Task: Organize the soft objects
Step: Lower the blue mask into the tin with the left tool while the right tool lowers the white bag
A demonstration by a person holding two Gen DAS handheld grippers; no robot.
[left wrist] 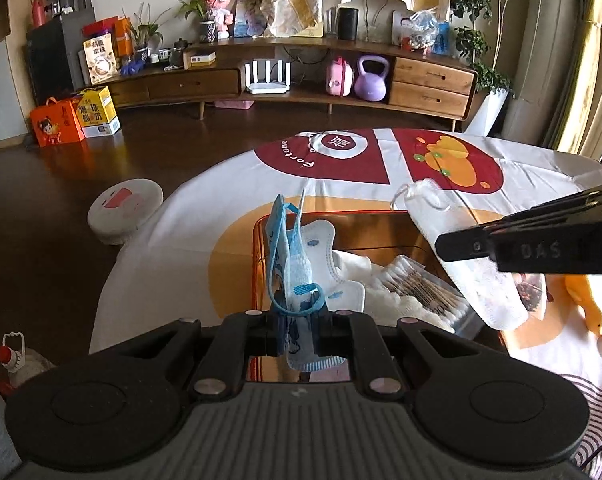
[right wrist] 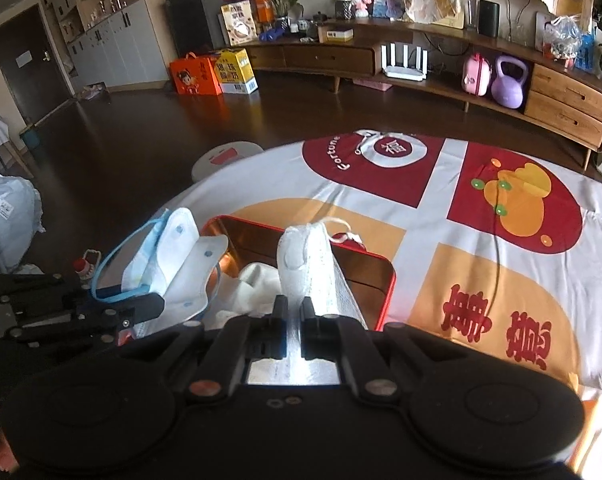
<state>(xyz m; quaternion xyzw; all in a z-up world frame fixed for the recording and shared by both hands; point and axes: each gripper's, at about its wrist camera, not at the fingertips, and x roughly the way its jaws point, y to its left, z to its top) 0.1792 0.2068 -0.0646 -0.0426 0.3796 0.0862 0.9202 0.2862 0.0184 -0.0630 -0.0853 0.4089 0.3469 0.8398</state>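
Observation:
My left gripper (left wrist: 299,326) is shut on a blue-and-white face mask (left wrist: 297,268) and holds it upright over the near left end of an orange-red tin box (left wrist: 261,256). The same mask shows in the right wrist view (right wrist: 173,256), pinched in the left gripper (right wrist: 157,305). My right gripper (right wrist: 295,310) is shut on a white face mask (right wrist: 313,268) above the box (right wrist: 385,280); in the left wrist view this mask (left wrist: 461,248) hangs from the right gripper (left wrist: 445,248) over the box's right side. Inside the box lie a white cloth (left wrist: 357,266) and cotton swabs (left wrist: 417,286).
The box stands on a table with a white, red and orange printed cloth (right wrist: 433,208). A white round stool (left wrist: 125,210) is beside the table at the left. A yellow plush toy (left wrist: 581,300) lies right of the box. Dark floor and a wooden cabinet (left wrist: 301,80) lie beyond.

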